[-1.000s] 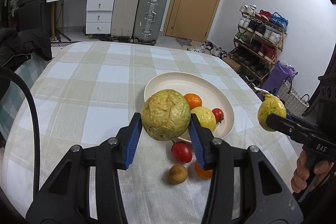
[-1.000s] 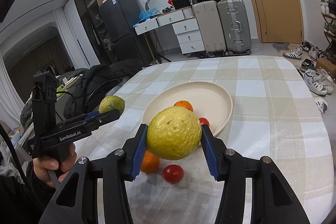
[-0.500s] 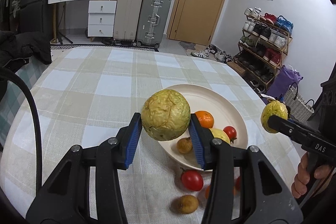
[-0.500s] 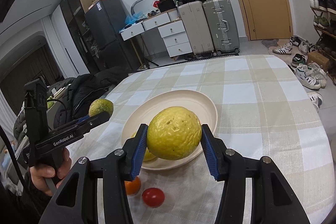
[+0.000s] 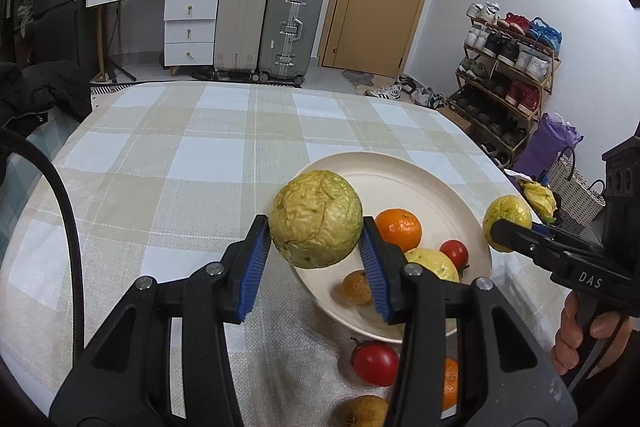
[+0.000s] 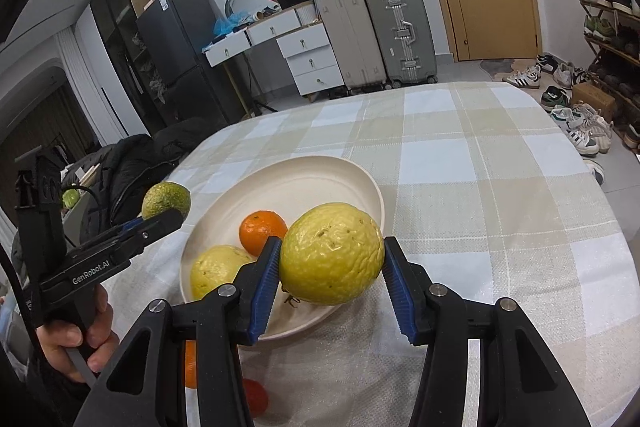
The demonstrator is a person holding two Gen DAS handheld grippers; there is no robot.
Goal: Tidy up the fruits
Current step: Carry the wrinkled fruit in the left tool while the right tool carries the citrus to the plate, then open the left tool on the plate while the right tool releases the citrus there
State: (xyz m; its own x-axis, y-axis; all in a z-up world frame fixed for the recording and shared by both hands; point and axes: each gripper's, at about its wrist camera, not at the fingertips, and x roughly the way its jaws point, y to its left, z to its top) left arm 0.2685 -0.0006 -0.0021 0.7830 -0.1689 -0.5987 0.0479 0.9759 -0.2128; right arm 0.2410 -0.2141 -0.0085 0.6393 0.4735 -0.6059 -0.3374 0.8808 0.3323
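My left gripper is shut on a wrinkled green-yellow fruit, held above the near left rim of the cream plate. My right gripper is shut on a yellow fruit, held above the plate's near edge. In the plate lie an orange, a yellow fruit, a small tomato and a small brown fruit. On the cloth near the plate lie a red tomato, an orange and a brown fruit.
The table has a beige and white checked cloth. A dark jacket lies off the table's left side. Suitcases, drawers and a shoe rack stand beyond the table.
Both grippers have moved forward over the table with their fruits, toward the plate. The plate now sits closer under both. The loose fruits have slid toward the bottom of the views.
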